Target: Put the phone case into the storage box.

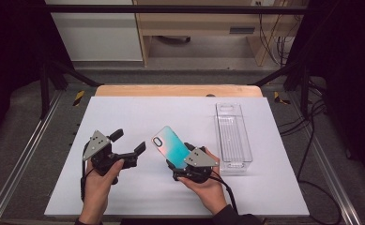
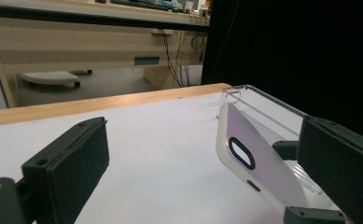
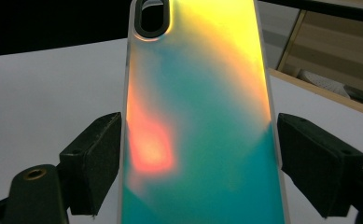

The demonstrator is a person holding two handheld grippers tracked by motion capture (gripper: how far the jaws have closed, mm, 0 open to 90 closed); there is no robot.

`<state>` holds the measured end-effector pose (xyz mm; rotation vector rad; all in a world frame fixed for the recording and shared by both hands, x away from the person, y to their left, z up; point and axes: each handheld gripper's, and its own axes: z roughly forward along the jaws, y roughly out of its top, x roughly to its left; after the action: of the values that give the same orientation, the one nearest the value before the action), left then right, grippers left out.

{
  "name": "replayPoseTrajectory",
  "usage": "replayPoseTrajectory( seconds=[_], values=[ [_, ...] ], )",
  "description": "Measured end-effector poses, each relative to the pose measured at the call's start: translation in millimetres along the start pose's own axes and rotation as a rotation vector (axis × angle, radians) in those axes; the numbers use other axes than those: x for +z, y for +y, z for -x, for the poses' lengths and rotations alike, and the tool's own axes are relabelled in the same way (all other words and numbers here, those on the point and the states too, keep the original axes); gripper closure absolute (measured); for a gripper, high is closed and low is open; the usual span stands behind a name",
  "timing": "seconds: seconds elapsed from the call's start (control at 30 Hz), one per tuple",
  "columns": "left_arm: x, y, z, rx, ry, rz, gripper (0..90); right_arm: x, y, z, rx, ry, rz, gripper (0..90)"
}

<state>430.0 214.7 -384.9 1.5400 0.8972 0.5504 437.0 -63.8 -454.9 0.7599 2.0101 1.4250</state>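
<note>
The right gripper (image 1: pixel 179 164) is holding a phone case (image 1: pixel 171 146) by its two long edges near the bottom end, jaws closed on it, so the case is sticking up and away from the hand, raised over the white worktop (image 1: pixel 138 112) with the camera hole at the far end. The case is looking light and thin, glossy on its shimmering back, so it is probably going to be slippery and a little bendy; gripping across the stiffer side rims, as now, seems the safest hold, since pinching the flat back could let it slide or flex. The left gripper (image 1: pixel 131 143) is hovering to the left, jaws standing wide apart with nothing between them, aimed toward the case. A clear plastic box (image 1: pixel 233 136) is lying just to the right of the case
</note>
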Motion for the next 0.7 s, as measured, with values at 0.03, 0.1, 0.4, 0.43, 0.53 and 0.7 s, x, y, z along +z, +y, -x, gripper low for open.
replayPoseTrajectory(
  seconds=[0.03, 0.1, 0.4, 0.43, 0.53, 0.7],
  values=[
    [0.4, -0.5, 0.6, 0.001, -0.002, -0.003, 2.0, 1.1, -0.4, -0.1, -0.003, 0.0, 0.001, 17.5],
    [0.9, -1.2, 2.7, 0.007, 0.001, -0.004, 2.0, 1.7, -0.7, -0.7, 0.006, 0.0, 0.006, 17.5],
    [4.7, -5.5, 12.8, -0.004, -0.021, -0.016, 2.0, 2.0, -1.0, -5.7, 0.007, 0.01, 0.013, 17.5],
    [5.4, -5.7, 14.0, -0.009, -0.029, -0.014, 2.0, 2.9, -0.8, -7.6, 0.01, 0.013, 0.016, 17.5],
    [7.8, -6.8, 16.5, -0.017, -0.047, -0.018, 2.4, 3.7, -0.6, -10.7, -0.002, 0.015, 0.021, 17.5],
    [11.3, -12.7, 17.7, -0.039, -0.051, -0.034, 8.2, 3.9, -1.3, -15.2, -0.004, 0.019, 0.025, 17.5]
  ],
)
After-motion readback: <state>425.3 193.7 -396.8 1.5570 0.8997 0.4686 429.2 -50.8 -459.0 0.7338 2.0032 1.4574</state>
